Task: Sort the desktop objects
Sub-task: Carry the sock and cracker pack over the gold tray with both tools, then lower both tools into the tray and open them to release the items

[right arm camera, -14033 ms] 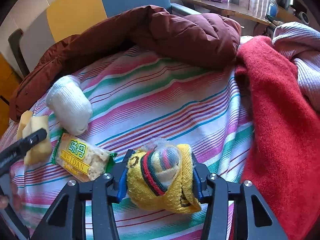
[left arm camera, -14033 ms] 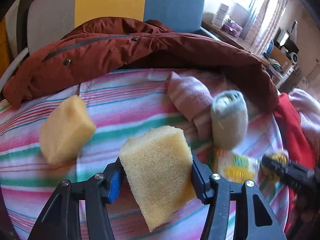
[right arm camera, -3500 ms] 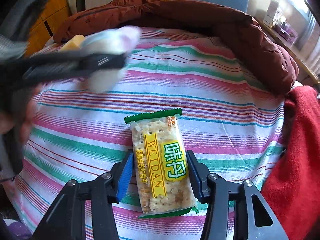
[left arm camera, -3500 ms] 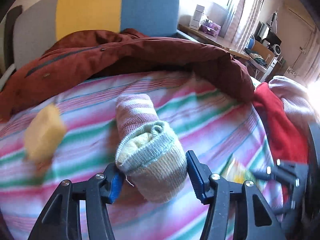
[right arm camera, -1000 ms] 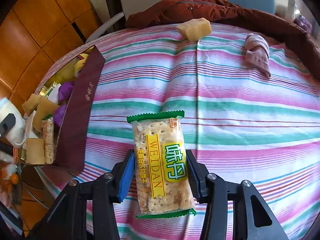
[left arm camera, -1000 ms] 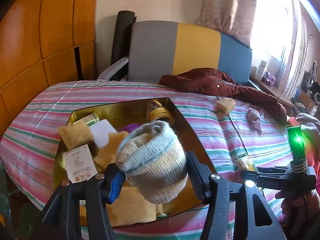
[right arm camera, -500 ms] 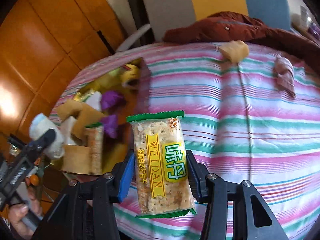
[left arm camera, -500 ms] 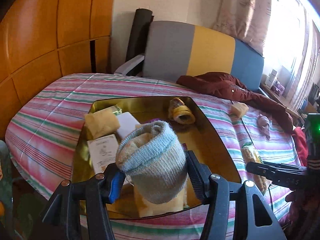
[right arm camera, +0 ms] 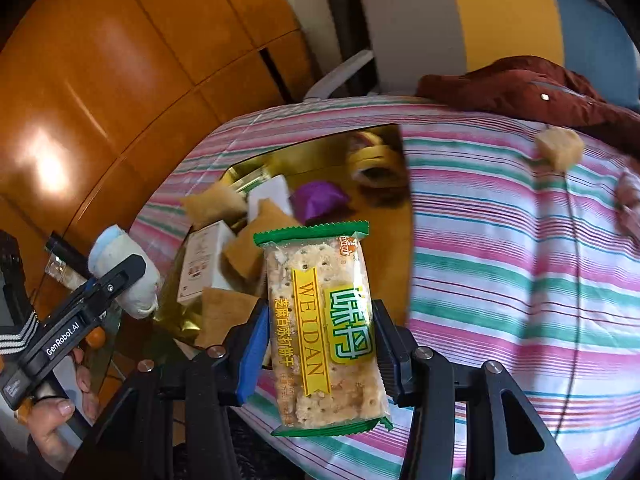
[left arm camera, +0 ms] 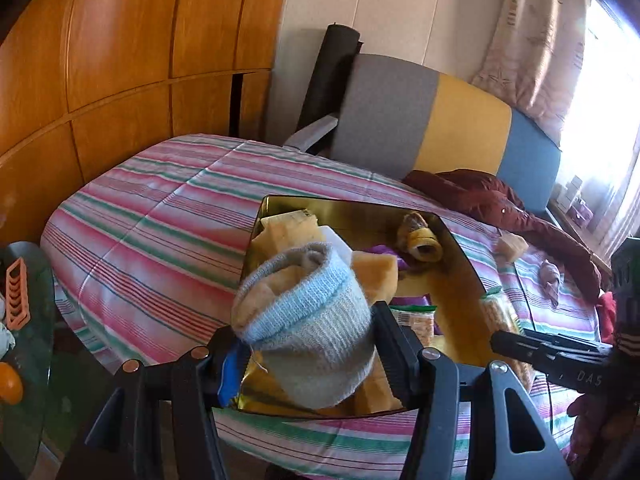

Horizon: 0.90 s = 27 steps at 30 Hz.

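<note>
My left gripper [left arm camera: 308, 354] is shut on a rolled grey and light-blue sock [left arm camera: 308, 320] and holds it above the near left corner of a gold tray [left arm camera: 352, 210]. My right gripper [right arm camera: 320, 340] is shut on a green-edged cracker packet [right arm camera: 326, 328] and holds it above the tray's near edge [right arm camera: 406, 184]. The tray holds yellow sponges [right arm camera: 214, 204], a white box [right arm camera: 202, 260], a purple pouch [right arm camera: 318, 200] and a yellow rolled sock [left arm camera: 424, 240]. The left gripper and its sock [right arm camera: 124, 272] show at the left of the right wrist view.
The tray lies on a striped cloth [left arm camera: 160, 240]. A loose sponge [right arm camera: 558, 150] and a pink sock [left arm camera: 550, 276] lie on the cloth to the right. A maroon jacket [right arm camera: 532, 92] lies by a grey, yellow and blue chair [left arm camera: 432, 128]. Wooden cabinets [left arm camera: 120, 60] stand on the left.
Both grippers have moved left, closer to the gold tray, each still holding its object. The sock is now over the tray's near left corner and the packet over its near edge.
</note>
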Each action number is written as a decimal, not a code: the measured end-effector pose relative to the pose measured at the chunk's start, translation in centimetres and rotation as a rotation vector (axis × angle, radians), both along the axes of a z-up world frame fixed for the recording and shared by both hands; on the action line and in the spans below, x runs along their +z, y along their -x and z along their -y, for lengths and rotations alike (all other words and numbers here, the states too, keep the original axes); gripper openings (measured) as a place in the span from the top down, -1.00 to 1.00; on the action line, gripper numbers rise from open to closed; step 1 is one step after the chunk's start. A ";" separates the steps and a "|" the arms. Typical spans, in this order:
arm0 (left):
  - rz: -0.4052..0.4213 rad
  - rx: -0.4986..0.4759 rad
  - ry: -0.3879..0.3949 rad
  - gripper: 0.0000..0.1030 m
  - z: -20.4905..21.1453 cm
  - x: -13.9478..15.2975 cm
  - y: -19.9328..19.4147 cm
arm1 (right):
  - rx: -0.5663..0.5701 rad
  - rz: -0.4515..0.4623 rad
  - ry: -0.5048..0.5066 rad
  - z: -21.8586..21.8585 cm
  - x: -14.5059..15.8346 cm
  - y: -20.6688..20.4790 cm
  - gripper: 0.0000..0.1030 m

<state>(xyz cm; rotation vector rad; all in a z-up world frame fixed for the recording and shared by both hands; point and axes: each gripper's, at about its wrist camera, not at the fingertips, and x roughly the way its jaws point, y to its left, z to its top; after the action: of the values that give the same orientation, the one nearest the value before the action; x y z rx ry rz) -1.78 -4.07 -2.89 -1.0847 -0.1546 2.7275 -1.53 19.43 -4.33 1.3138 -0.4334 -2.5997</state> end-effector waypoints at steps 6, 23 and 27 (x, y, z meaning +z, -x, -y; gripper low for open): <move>0.006 -0.058 -0.014 -0.12 -1.9 -0.4 0.9 | 0.035 -0.002 -0.050 1.8 -0.2 1.0 0.05; 0.095 -0.122 0.042 -0.07 -7.6 -4.8 7.3 | -0.003 0.013 -0.089 1.1 -0.8 3.8 0.04; 0.086 -0.124 0.050 -0.07 -8.2 -5.0 8.2 | -0.004 0.021 -0.105 1.1 -1.3 4.5 0.04</move>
<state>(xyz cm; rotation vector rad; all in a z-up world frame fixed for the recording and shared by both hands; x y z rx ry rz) -9.97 4.13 -7.86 -1.1842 -0.0310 2.5890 -6.06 18.37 -5.66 1.3754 -0.3068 -2.6465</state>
